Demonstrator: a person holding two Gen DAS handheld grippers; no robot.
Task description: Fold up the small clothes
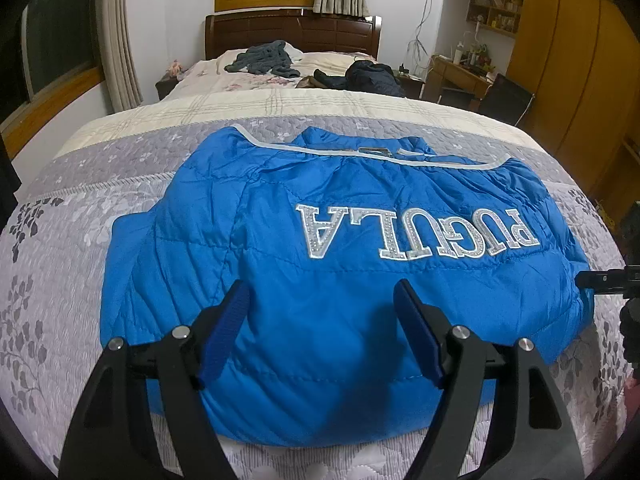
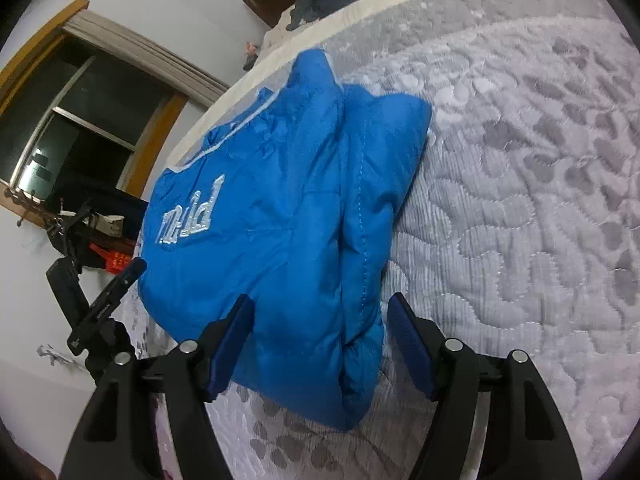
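Both the left gripper (image 1: 320, 332) and right gripper (image 2: 322, 346) hang wide apart over the blue puffer jacket (image 1: 340, 280). That slick padded fabric will probably spring open or slide on the quilt (image 1: 80, 240) if pinched too shallow.

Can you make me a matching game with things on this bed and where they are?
Things:
1. puffy blue quilted jacket with silver letters
2. crumpled grey knitted garment
3. dark navy padded coat
4. left tool

Places:
A. far end of the bed, towards the right
B. open, fingers either side of the jacket's near edge
C. far end of the bed, by the wooden headboard
D. spread on the grey flowered quilt, lettering upside down

Pairs: 1-D, 2-C, 3-A, 4-B
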